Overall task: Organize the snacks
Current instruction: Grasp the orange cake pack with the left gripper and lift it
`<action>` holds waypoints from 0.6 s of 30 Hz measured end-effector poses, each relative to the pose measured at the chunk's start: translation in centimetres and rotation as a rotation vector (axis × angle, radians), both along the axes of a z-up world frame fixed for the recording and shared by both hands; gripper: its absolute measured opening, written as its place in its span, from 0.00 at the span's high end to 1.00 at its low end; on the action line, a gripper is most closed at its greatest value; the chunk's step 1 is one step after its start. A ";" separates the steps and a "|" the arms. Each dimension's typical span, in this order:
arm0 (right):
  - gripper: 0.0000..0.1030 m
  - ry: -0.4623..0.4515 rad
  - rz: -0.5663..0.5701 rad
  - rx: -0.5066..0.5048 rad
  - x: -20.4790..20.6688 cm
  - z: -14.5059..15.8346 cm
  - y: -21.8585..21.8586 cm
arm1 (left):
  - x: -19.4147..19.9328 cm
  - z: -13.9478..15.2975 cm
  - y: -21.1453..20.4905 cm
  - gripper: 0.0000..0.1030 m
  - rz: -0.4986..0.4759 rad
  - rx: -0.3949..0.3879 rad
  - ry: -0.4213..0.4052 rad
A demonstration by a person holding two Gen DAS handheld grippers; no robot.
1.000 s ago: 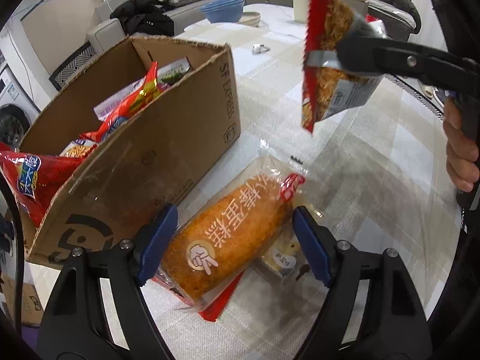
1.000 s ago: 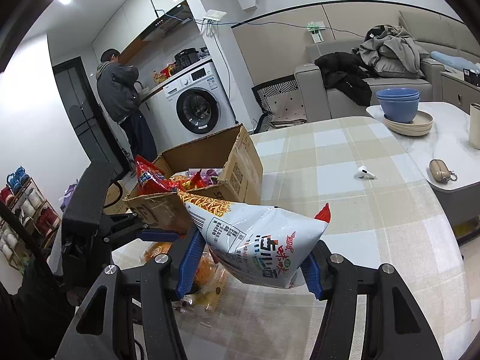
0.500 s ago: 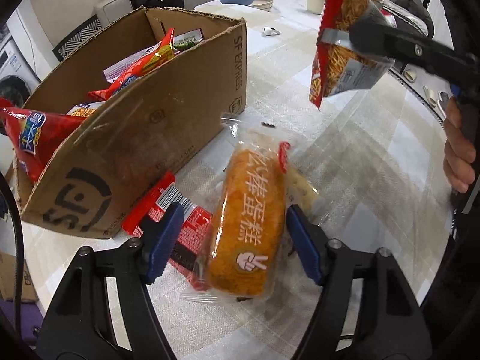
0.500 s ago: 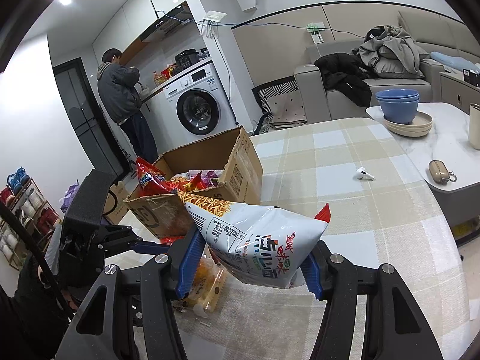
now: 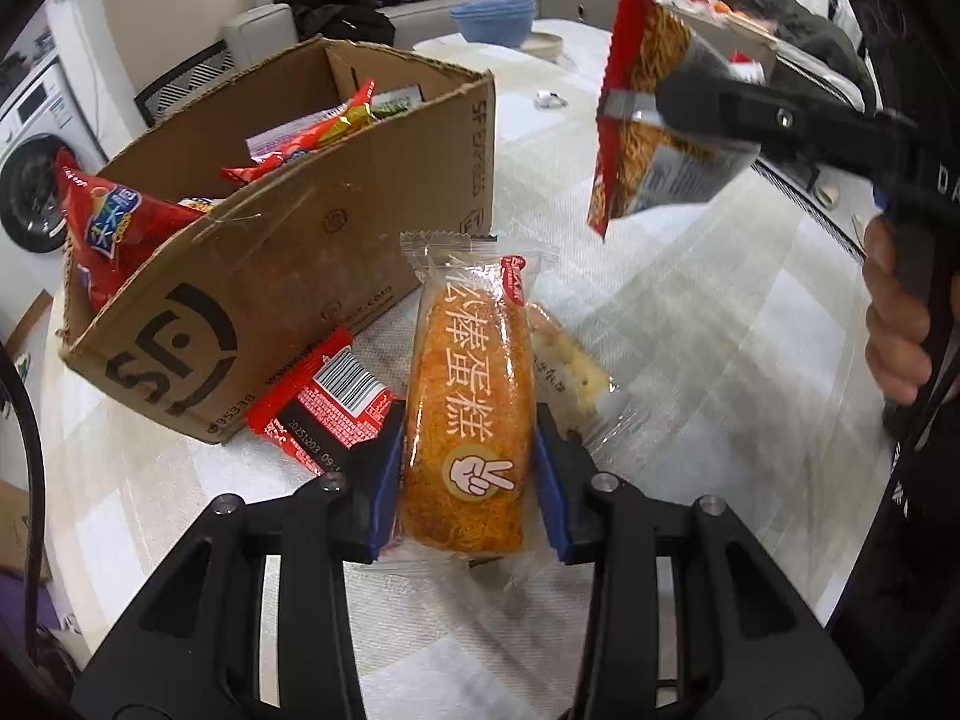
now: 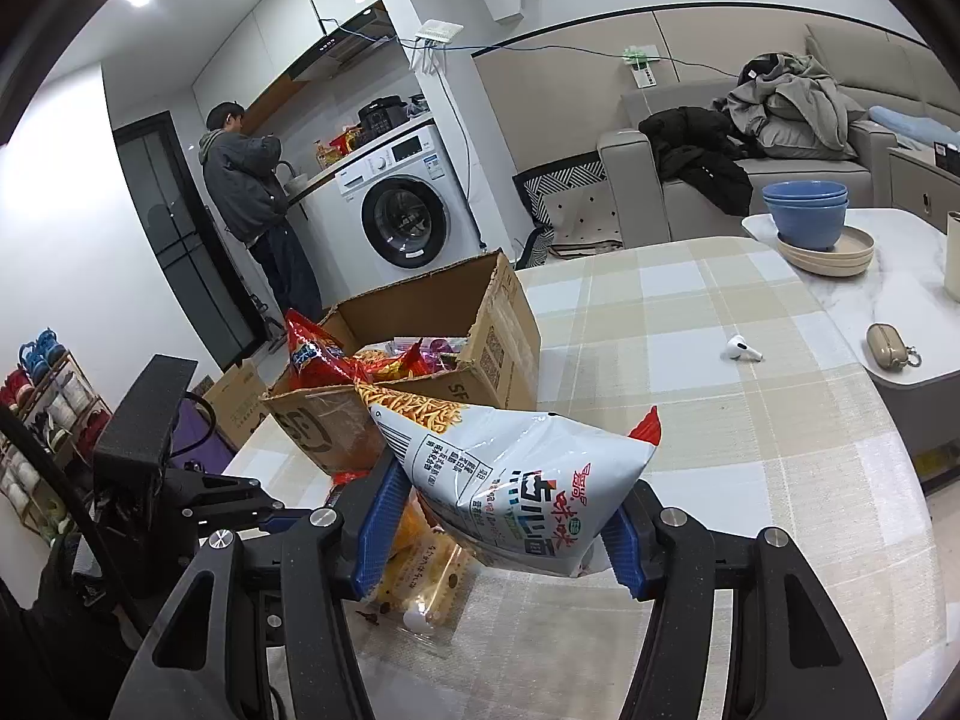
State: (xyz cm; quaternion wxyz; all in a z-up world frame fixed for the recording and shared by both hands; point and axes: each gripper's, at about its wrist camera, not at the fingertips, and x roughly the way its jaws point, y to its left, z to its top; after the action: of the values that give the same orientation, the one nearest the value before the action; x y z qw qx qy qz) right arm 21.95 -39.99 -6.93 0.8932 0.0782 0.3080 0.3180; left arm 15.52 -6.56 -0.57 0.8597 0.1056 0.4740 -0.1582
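Closest in, left gripper (image 5: 467,474) squeezing the orange cake pack (image 5: 468,414), blue pads pressed on both sides of its near end. Could squash the soft cake if pinched harder. Could also slip out, since the wrapper looks shiny and only the near end is held; the far end hangs free.

Just beside it on the table, a red packet (image 5: 324,402) half tucked under the cake, and a clear-wrapped snack (image 5: 570,366) on the other side. Might get dragged along or knocked off the table when lifting.

A bit farther, right gripper (image 6: 498,531) clamped on the noodle bag (image 6: 516,480), held up in the air above the checked cloth (image 6: 750,450). Puffy bag, so might pop or crush the crisp noodles inside.

Farther back, the cardboard box (image 5: 288,252) already holding many snacks, with a red chip bag (image 5: 114,228) poking over its edge. Little room left, maybe; might push that bag out when dropping more in. Could also bump both grippers together at the box
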 end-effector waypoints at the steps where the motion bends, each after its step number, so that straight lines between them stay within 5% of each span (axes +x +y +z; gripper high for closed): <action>1: 0.43 -0.001 0.001 0.001 -0.1 0.0 0.1 | -0.2 0.2 0.1 0.66 0.004 -0.010 -0.005; 18: 0.43 -0.016 0.034 0.023 -0.6 0.1 1.1 | -4.1 3.5 2.8 0.66 0.107 -0.133 -0.086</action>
State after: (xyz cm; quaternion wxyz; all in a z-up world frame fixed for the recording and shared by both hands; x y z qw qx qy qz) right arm 21.37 -38.92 -6.87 0.8892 0.0805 0.2983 0.3375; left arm 11.45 -3.74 2.95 0.8917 0.0295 0.4299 -0.1385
